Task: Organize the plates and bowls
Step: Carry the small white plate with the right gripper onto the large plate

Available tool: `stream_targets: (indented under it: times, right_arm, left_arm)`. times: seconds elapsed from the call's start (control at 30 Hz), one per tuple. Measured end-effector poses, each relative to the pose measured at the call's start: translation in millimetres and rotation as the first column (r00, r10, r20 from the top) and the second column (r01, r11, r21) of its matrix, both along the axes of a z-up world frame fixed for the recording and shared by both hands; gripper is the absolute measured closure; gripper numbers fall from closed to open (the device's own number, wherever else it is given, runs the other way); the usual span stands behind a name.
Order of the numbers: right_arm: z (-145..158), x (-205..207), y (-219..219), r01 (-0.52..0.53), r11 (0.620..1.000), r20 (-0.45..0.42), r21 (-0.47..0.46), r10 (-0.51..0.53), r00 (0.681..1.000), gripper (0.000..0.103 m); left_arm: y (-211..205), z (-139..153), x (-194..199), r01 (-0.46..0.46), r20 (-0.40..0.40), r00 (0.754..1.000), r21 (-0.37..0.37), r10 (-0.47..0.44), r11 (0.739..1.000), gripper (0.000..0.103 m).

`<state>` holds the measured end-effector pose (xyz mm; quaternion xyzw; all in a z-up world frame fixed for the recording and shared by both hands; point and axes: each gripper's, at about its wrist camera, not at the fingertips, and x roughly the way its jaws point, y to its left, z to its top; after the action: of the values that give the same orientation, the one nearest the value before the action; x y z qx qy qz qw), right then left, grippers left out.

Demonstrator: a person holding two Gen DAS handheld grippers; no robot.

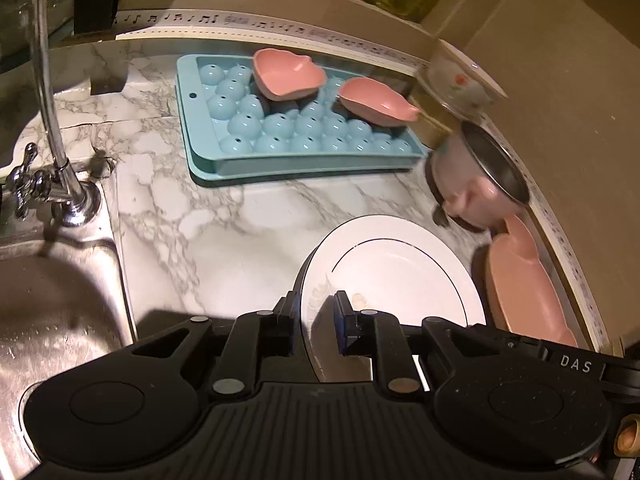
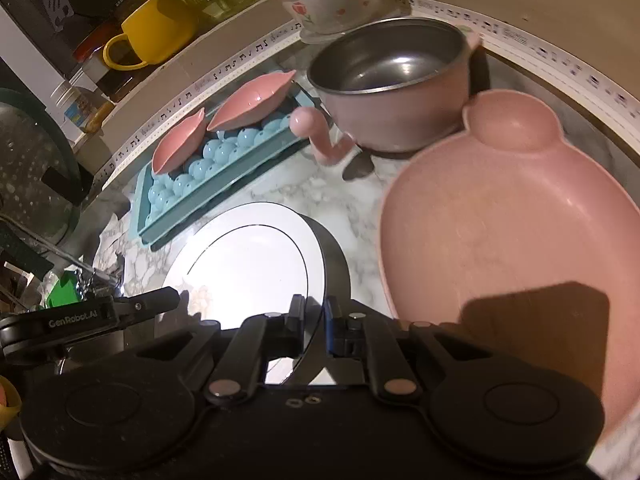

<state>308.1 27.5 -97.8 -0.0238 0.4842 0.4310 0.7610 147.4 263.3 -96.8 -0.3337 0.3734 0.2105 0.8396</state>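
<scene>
A white plate [image 1: 400,272] with a thin dark ring is held over the marble counter by both grippers. My left gripper [image 1: 317,310] is shut on its near rim. My right gripper [image 2: 316,320] is shut on the white plate [image 2: 248,260] at its right rim, and the left gripper [image 2: 176,296] reaches in from the left of that view. A dark shadow lies under the plate's edge. To the right, a big pink bowl [image 2: 500,220] rests on the counter, with the same pink bowl [image 1: 524,280] at the wall in the left wrist view.
A pink pot with a steel lining [image 2: 392,80] and a floral bowl [image 2: 332,4] stand behind. Two small pink dishes [image 1: 288,74] [image 1: 376,100] lie on a blue ice tray [image 1: 224,160]. The sink [image 1: 52,300] and tap [image 1: 60,160] are at left. A yellow mug [image 2: 156,28] sits on the shelf.
</scene>
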Motion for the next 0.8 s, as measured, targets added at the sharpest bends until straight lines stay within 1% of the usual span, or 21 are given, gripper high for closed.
stream_targets:
  times: [0.3, 0.47, 0.67, 0.8]
  right_arm:
    - [16, -28, -50, 0.057, 0.998, 0.003, 0.038, -0.057, 0.998, 0.095]
    - [30, -52, -83, 0.113, 0.992, 0.014, 0.056, -0.114, 0.993, 0.095]
    - [44, -74, -134, 0.217, 0.973, 0.033, 0.085, -0.220, 0.975, 0.095]
    - [51, -86, -170, 0.296, 0.950, 0.044, 0.102, -0.301, 0.953, 0.095]
  left_arm:
    - [-40, 30, -26, 0.083, 0.030, 0.996, 0.019, -0.084, 0.996, 0.086]
    - [-67, 42, -29, 0.163, 0.047, 0.985, 0.037, -0.165, 0.986, 0.086]
    - [-107, 54, -25, 0.275, 0.076, 0.957, 0.049, -0.278, 0.960, 0.086]
    - [-141, 62, -16, 0.363, 0.092, 0.926, 0.060, -0.367, 0.930, 0.086]
